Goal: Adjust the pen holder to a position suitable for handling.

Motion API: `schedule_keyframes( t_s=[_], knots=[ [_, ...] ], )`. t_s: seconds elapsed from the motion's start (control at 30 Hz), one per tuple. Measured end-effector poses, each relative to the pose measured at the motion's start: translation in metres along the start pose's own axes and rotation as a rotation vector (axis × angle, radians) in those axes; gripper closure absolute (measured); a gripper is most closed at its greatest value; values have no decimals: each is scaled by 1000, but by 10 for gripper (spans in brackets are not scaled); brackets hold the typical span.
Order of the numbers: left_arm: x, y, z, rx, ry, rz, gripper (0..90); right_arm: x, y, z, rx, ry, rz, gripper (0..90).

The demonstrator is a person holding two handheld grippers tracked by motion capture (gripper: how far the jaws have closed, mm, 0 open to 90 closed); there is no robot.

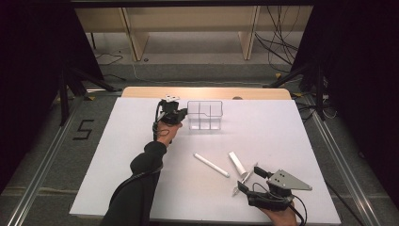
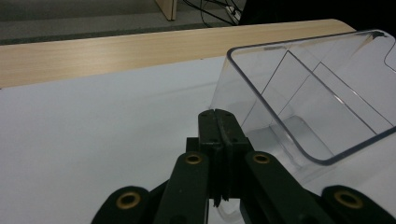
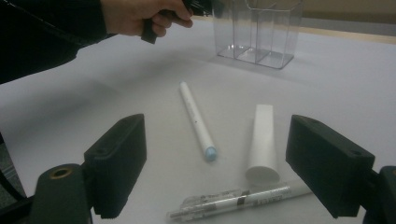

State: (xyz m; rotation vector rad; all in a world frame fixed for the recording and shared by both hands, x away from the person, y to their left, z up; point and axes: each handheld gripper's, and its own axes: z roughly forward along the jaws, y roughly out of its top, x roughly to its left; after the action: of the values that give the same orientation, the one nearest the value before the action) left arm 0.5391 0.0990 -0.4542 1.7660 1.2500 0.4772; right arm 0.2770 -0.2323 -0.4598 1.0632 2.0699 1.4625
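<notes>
L gripper (image 2: 218, 122) jaws pinched on clear organizer (image 2: 299, 112) wall: rigid, light, slick plastic, tips easily; grip near rim. R gripper (image 3: 215, 163) jaws wide, empty.

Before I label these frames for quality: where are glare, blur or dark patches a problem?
High view: the table is evenly lit, surroundings black, and the clear organizer is faint. Left gripper view: the organizer's rim is sharp, with soft reflections on its walls. Right gripper view: the clear pen nearest the jaws is slightly soft.
</notes>
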Motion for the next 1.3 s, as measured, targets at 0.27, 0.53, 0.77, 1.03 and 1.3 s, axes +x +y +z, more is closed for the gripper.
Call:
schedule_keyframes(
  t_s=[0.27, 0.53, 0.77, 1.03, 1.3],
  knots=[
    [-1, 1, -9, -6, 27, 29, 842, 0, 0, 0, 0, -1, -1, 212],
    [7, 3, -29, -12, 39, -18, 635, -1, 0, -1, -2, -9, 4, 212],
    [6, -4, -53, 37, 4, -20, 439, -6, 1, -5, -14, -36, 21, 212],
    [-13, -17, -78, 50, -61, -17, 302, -12, 1, -7, -18, -74, 31, 209],
    [-37, -23, -96, 37, -99, 19, 260, -20, 0, -12, -22, -120, 49, 209]
  ],
)
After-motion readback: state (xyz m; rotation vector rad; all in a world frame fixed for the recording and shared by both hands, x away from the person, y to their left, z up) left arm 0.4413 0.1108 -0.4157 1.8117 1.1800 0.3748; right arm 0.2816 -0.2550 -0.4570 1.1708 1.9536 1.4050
